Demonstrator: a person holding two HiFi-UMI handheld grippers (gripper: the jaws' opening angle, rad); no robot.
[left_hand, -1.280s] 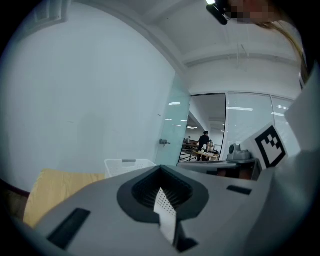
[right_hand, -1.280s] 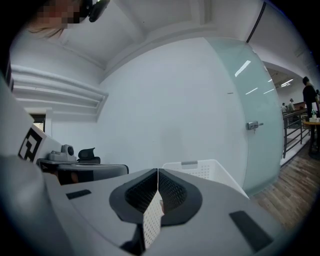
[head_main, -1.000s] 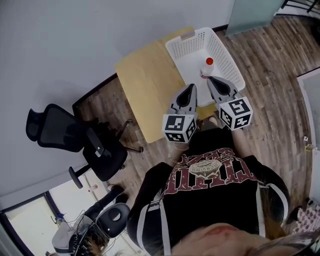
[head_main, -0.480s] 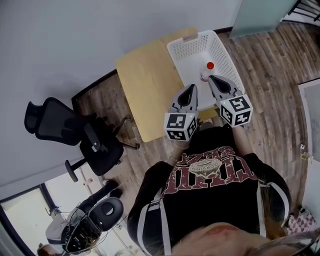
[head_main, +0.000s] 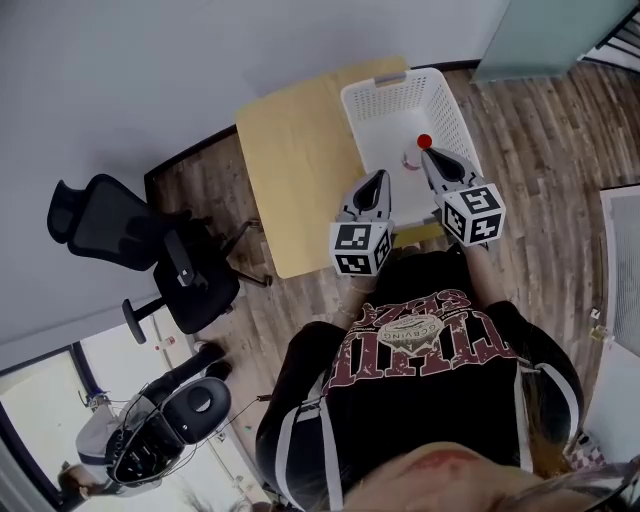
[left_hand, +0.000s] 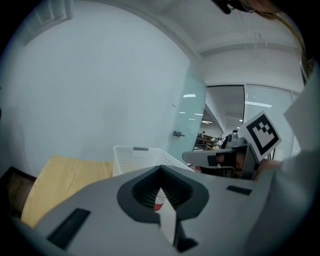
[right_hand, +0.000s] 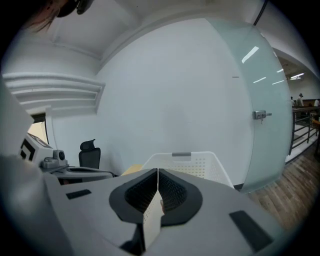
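Head view: basket (head_main: 396, 83) on my tabletop (head_main: 295, 170) holds one red-capped bottle (head_main: 417, 154); my left claw (head_main: 379, 175) and right claw (head_main: 427, 154) hover clenched, empty.

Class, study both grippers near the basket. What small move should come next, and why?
Probably open the right gripper: its fingers are pressed together, and it is the one nearest the red-capped bottle standing in the white basket. Shut, it could not take the bottle.
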